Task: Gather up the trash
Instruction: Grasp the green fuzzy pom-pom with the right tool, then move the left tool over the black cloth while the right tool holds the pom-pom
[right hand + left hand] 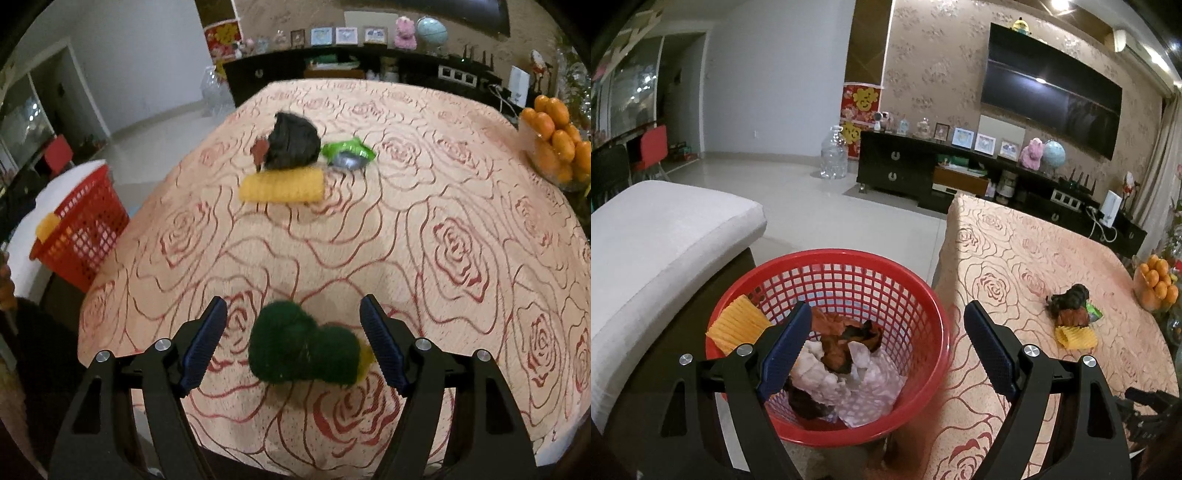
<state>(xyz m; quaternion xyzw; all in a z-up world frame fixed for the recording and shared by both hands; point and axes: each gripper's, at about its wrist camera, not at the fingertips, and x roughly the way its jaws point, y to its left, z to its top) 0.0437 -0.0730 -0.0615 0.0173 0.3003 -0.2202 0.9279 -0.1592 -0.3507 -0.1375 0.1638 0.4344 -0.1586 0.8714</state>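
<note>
Left wrist view, left to right. Pale cushioned seat (pixel 661 243), left edge of the frame. Red mesh basket (pixel 923 314), lower centre, on the floor beside the table: holds crumpled white, orange and dark scraps, with a yellow corrugated piece (pixel 738 326) leaning on its left rim. Left gripper (pixel 886 347): jaws wide, nothing between them, hanging over the basket and the table edge. Rose-patterned tablecloth (pixel 1015 258), right half. On it, a small heap of dark and orange wrappers (pixel 1069 304).

Right wrist view, left to right. Red basket again, at the left edge, below the table. Yellow corrugated roll (pixel 280 188), upper centre, touching a black crumpled wrapper (pixel 293 142); green and silver packet (pixel 349 153) just right of them. Right gripper (pixel 293 343): jaws wide, a dark green fuzzy wad (pixel 301 352) lying on the cloth between them, pads apart from it. Bowl of oranges (pixel 557 144), upper right.
</note>
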